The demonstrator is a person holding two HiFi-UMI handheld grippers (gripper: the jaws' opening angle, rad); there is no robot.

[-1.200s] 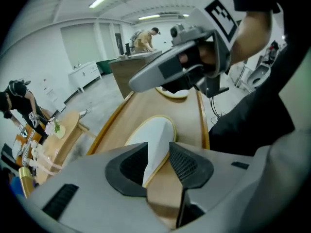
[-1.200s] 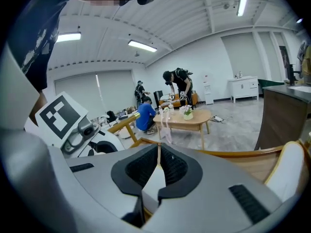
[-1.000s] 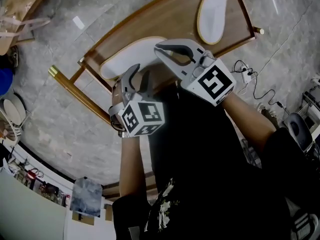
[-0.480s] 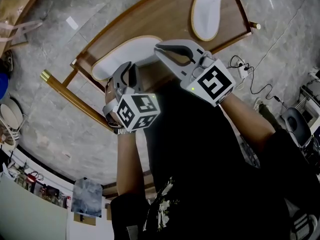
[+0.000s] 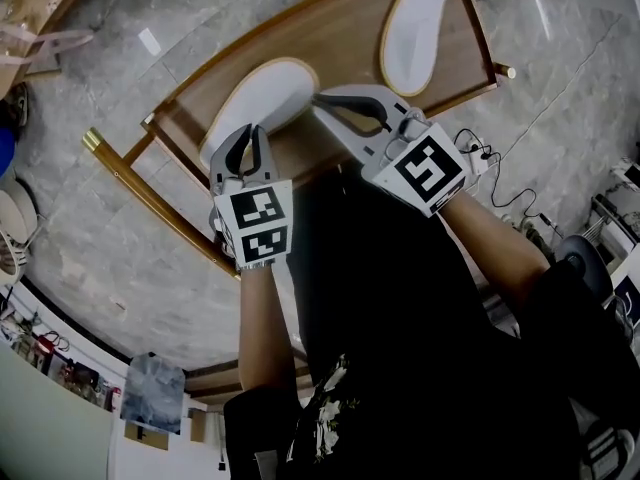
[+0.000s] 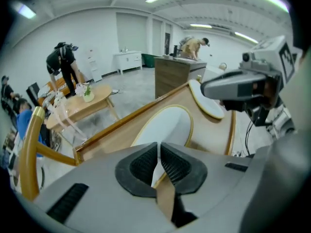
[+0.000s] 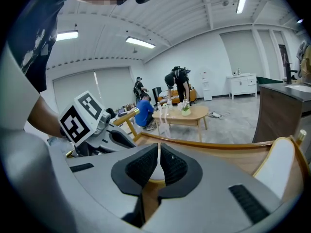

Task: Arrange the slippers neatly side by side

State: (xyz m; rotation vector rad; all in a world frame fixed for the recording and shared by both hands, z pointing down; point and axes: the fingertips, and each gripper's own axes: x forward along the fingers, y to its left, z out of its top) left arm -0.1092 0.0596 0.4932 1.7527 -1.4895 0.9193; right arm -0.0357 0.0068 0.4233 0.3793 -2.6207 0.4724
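Slippers not yet paired; near one is being gripped.
L gripper [image 5: 250,133] jaws, just closing, are pinching lower-left rim of white flat tan-rimmed slipper [image 5: 265,88], centre frame, on brown wooden rack [image 5: 340,28]. R gripper [image 5: 322,98] is pinching its other end. 2nd slipper [image 5: 415,28] is lying apart, upper right.

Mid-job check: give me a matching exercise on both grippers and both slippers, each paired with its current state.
1. left gripper
2. right gripper
3. near slipper
4. far slipper

A. lies untouched on the wooden shelf
B. clamped at both ends
C. shut on the slipper end nearer the other slipper
D. shut on the slipper end farther from the other slipper

Pairs: 1-D, 2-C, 3-B, 4-A. The left gripper's jaws have just been closing on the near slipper's edge.
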